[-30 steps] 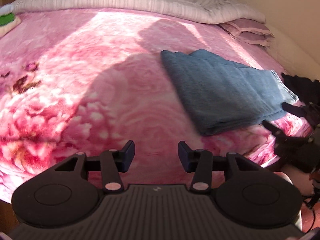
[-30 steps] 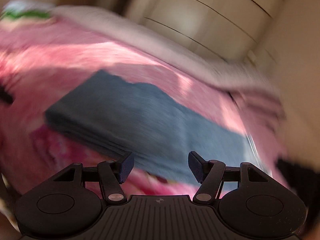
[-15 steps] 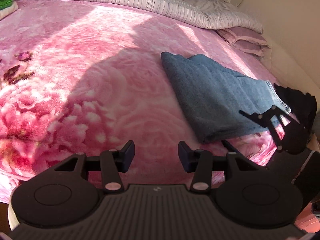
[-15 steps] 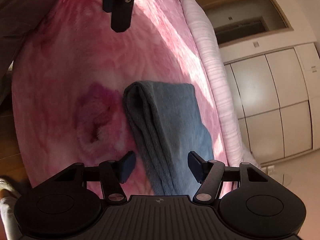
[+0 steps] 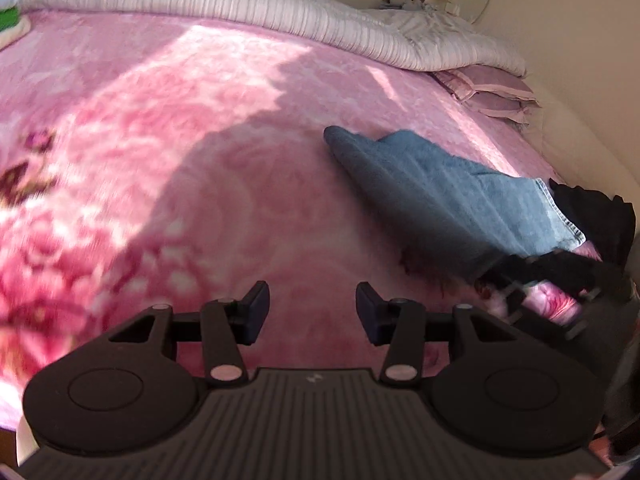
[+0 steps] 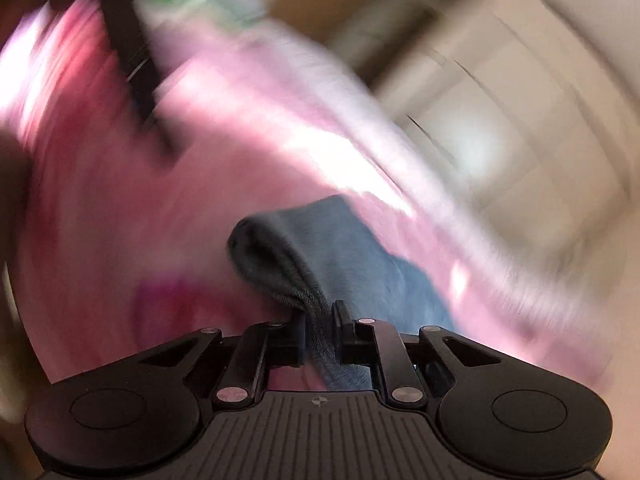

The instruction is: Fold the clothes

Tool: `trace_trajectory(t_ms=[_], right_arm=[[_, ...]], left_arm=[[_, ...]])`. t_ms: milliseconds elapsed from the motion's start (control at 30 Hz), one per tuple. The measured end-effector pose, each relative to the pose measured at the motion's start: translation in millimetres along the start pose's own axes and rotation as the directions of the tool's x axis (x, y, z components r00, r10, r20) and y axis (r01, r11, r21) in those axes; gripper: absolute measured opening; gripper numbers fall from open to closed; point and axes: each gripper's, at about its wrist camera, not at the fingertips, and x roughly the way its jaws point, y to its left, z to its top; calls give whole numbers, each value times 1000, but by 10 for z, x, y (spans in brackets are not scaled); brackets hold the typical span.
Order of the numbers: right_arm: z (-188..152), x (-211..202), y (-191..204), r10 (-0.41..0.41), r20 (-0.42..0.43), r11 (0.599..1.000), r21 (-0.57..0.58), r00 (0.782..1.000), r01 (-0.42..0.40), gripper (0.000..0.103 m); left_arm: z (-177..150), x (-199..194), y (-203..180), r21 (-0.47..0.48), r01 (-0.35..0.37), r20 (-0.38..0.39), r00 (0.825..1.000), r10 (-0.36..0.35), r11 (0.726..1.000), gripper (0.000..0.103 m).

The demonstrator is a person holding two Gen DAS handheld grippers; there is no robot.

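Bedding fills most of both views: a pink flowered blanket (image 5: 208,168) spreads across the bed, partly sunlit and partly under a broad shadow, with a striped pale quilt (image 5: 240,4) rolled along its far edge and mauve pillows (image 5: 492,92) at the far right corner.

On the right half of the blanket lies the folded blue garment (image 5: 436,196), a long knitted piece running from its rounded far end near the bed's middle toward the near right edge, where its hemmed end shows. It sits ahead and well to the right of the left gripper (image 5: 312,314), which hangs above bare blanket with its jaws spread wide and nothing between them; the cloth does not touch it.

The right wrist view is heavily smeared by motion, yet the near part is sharp. There the right gripper (image 6: 318,334) has its jaws drawn close together on a thick folded edge of the blue garment (image 6: 332,256), which is pinched between the two pads and runs forward from them across the pink blanket (image 6: 120,240). From the left wrist view, that gripper (image 5: 560,276) shows as a dark blurred shape at the garment's near right end. A dark blurred bar at the right view's upper left may be the left gripper; I cannot tell.
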Motion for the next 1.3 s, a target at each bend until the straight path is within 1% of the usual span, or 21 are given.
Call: trace_trajectory(t_ms=[33,67,100,167,200,267,333,400,433,467,533,567,633,767,867,933,1067,1133,1167,1200,1300], right_arm=[[-51,-45,-204,-7,15,992,123,1000,5,11],[-103,-90,-409,-15,29,970,245,999,8,11],[-154,-136,-613,-25,42,932,362,999,9,11],[-257,-226,-1022,-50,63,815,579,997,4,11],[-308,-271,-1227,-64,71,737,675,995,-1,11],[-411,-361,-1636,-94,82,550,835,992,-17,11],[-514,-452,-2045,-127,85,330,943,988,-39,11],[-616,-542,-2453,-159,80,90,994,984,-66,11],[-786,-560,-2545,-177,29,21,999,984,-26,11],[-951,-578,-2626,-183,-26,-32,999,983,20,13],[-1276,-527,-2740,-157,-121,-117,988,980,103,17],[-1389,-518,-2754,-140,-140,-141,983,980,121,24],[-1602,-512,-2775,-103,-172,-186,971,980,151,28],[-1689,-622,-2795,-141,-120,-178,980,983,94,35],[-1752,-659,-2830,-167,-96,-186,980,981,64,40],[-1797,-664,-2847,-180,-100,-204,977,979,62,44],[-1943,-796,-2863,-226,-111,-259,965,968,50,44],[-1852,-765,-2933,-215,-152,-183,977,965,114,14],[-1803,-747,-2968,-209,-175,-140,979,962,147,11],[-1782,-737,-2994,-207,-185,-122,979,961,162,7],[-1731,-709,-3065,-205,-212,-77,977,955,200,6]], left_arm=[[50,31,-38,11,4,2,1000,-4,1000,42],[102,68,-90,25,11,4,1000,-11,1000,42],[158,112,-155,41,21,6,1000,-22,999,42],[268,207,-298,76,47,9,999,-48,996,42],[322,265,-387,96,66,10,998,-67,993,42],[423,397,-579,131,112,4,993,-114,985,42],[500,543,-770,158,160,-10,987,-161,974,42],[553,703,-973,187,203,-30,979,-201,961,42],[568,780,-1073,199,221,-41,975,-217,955,42],[583,857,-1174,211,239,-52,971,-233,948,42],[589,990,-1334,222,271,-77,963,-260,937,42],[593,1052,-1402,221,285,-89,958,-272,933,42],[617,1167,-1522,213,311,-109,950,-294,926,42],[726,1323,-1743,210,342,-121,939,-323,916,42],[800,1383,-1885,235,358,-117,934,-339,904,42],[821,1428,-1967,241,368,-121,929,-349,898,42],[820,1512,-2092,219,394,-136,918,-372,892,42],[810,1551,-2128,215,394,-142,918,-370,894,42],[810,1569,-2140,217,389,-142,920,-365,895,42],[814,1581,-2151,218,384,-138,922,-362,897,42],[848,1604,-2177,214,377,-121,926,-358,901,42]])
